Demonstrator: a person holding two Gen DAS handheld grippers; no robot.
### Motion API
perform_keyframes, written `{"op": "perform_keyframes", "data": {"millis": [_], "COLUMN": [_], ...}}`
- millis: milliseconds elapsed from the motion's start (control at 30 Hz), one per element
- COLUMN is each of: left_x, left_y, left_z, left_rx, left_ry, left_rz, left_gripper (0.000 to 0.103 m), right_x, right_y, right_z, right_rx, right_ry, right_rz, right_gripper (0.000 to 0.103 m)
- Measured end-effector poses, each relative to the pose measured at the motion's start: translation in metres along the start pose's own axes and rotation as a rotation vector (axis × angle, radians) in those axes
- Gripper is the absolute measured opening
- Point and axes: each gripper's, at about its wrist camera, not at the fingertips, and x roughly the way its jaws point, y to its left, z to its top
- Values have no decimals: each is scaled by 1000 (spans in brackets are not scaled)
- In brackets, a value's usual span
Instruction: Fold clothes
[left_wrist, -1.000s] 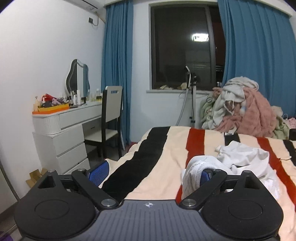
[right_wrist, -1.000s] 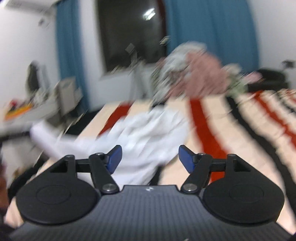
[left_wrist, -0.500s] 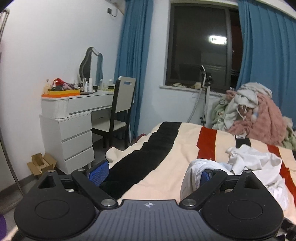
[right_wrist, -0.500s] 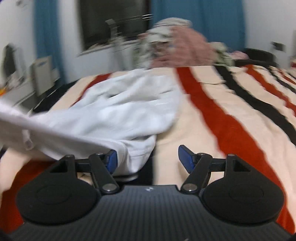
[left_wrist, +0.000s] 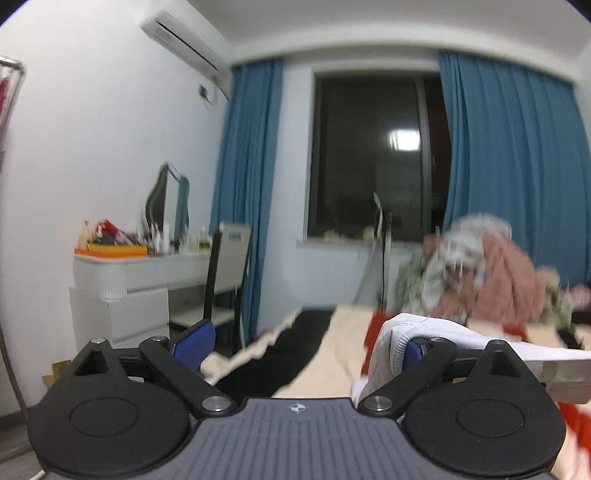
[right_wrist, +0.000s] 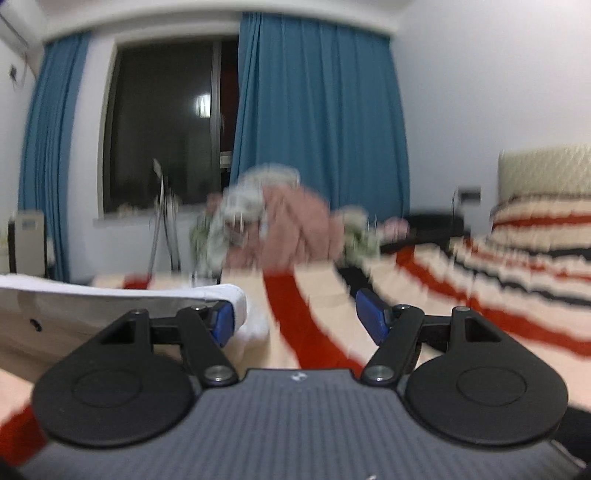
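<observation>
Over the striped bed (right_wrist: 461, 295), a white garment (left_wrist: 436, 332) is being stretched between the two tools. In the left wrist view, its ribbed edge is being draped over the right finger of the left gripper (left_wrist: 299, 343), whose fingers are spread wide, so nothing is being pinched between them. In the right wrist view, the cloth (right_wrist: 110, 295) is being hung over the left finger of the right gripper (right_wrist: 299, 321), likewise spread apart, and is being pulled flat and taut toward the left edge of the picture. Half a second earlier the garment was sagging in loose folds on the blanket; now it is being lifted clear and both cameras are being tilted upward. Farther back, a blurred heap of clothes (right_wrist: 273, 225) is being shown at the far side of the bed, before blue curtains (right_wrist: 317, 122) and a dark window (left_wrist: 369, 162).
</observation>
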Motion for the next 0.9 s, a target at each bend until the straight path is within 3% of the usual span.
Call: {"op": "perform_keyframes", "data": {"millis": [133,300,433,700,800,900], "left_x": [-24,-48,-69,-109,-129,-138], "left_y": [8,8,0,2,0,-10], "left_z": [30,92,165,334,383,419], "left_rx": [-79,-153,-140,-201,-209,-186], "left_ry": [-80,-150,-265,-474,-562,-597], "left_rz": [-11,-72,-111,-153,-150,-159], "left_gripper": [101,100,100,103,103,103], "right_x": [-20,-38,-45,-79,-93,-95], "right_y": [-11,-31,-46,-57,-62,-66], "right_z": [44,122,202,355,398,426], "right_rx": [26,68,154,209,223,213], "right_ry": [-102,-212,-278,-477,-552,-589], "right_rz": [29,83,128,237,263,266], "right_gripper": [72,72,74,74,74,75]}}
